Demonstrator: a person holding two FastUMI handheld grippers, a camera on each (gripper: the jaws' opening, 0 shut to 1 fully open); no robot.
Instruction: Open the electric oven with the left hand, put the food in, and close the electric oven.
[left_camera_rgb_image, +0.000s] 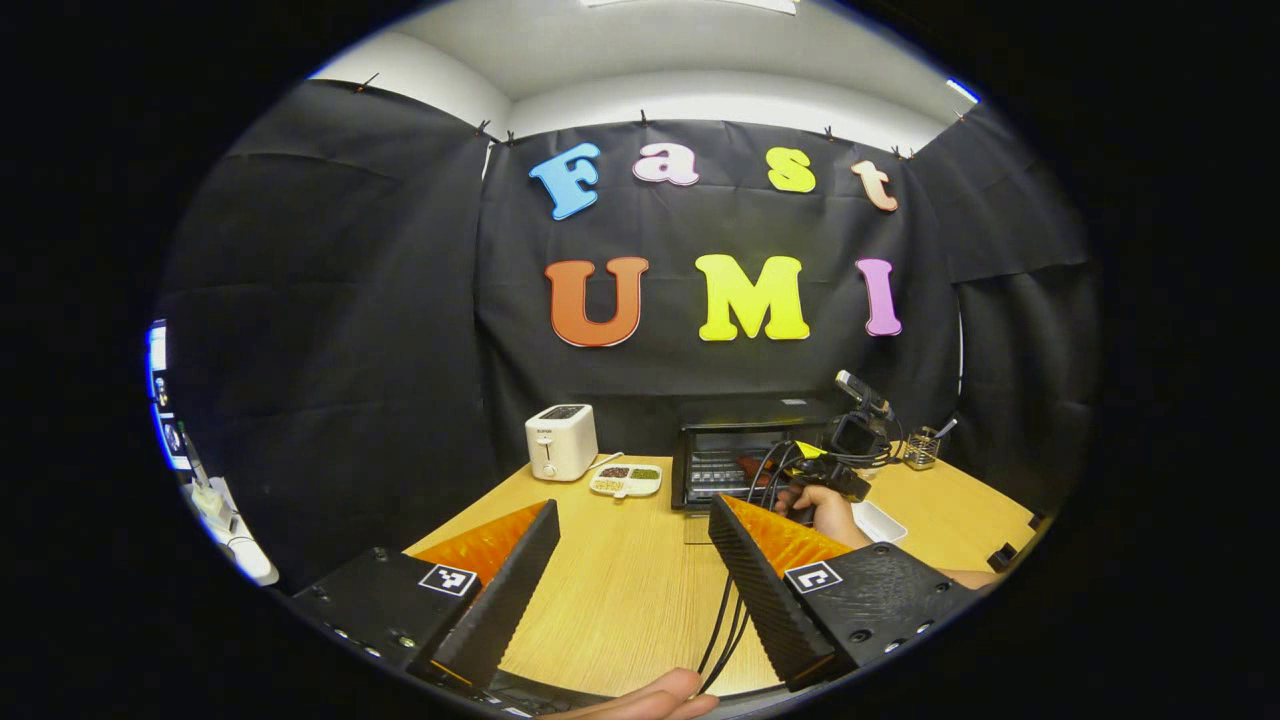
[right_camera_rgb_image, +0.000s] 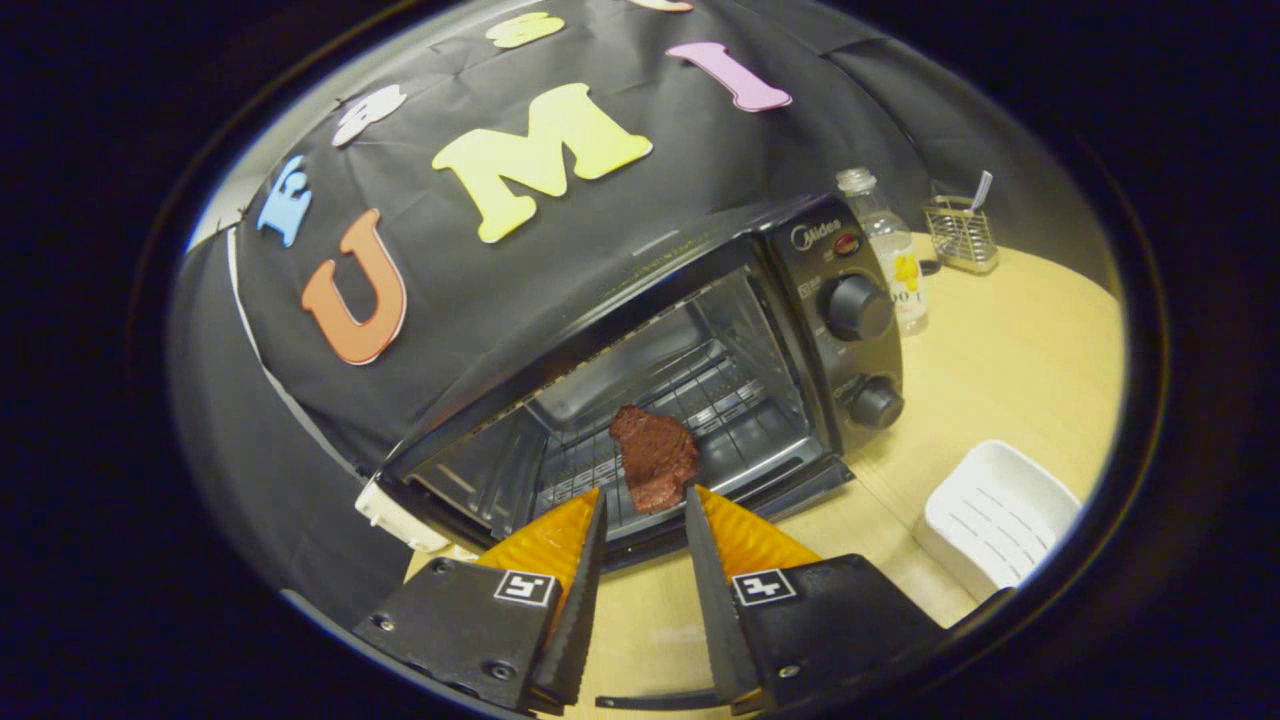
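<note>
The black electric oven (left_camera_rgb_image: 745, 455) stands at the back of the wooden table with its door let down. In the right gripper view the oven (right_camera_rgb_image: 840, 300) is close and its cavity is lit, with a reddish-brown piece of meat (right_camera_rgb_image: 655, 455) lying on the wire rack (right_camera_rgb_image: 720, 400). My right gripper (right_camera_rgb_image: 645, 494) is at the oven mouth, fingers apart on either side of the meat's near end; a gap shows on its left side. A hand holds this right gripper (left_camera_rgb_image: 825, 475) in front of the oven. My left gripper (left_camera_rgb_image: 634, 508) hovers wide open over the table, holding nothing.
A white toaster (left_camera_rgb_image: 560, 440) and a divided dish of grains (left_camera_rgb_image: 626, 480) stand left of the oven. A white tray (right_camera_rgb_image: 1000, 510), a clear bottle (right_camera_rgb_image: 890, 260) and a wire holder (right_camera_rgb_image: 960, 235) are on its right. Cables (left_camera_rgb_image: 725, 620) run across the table (left_camera_rgb_image: 620, 590).
</note>
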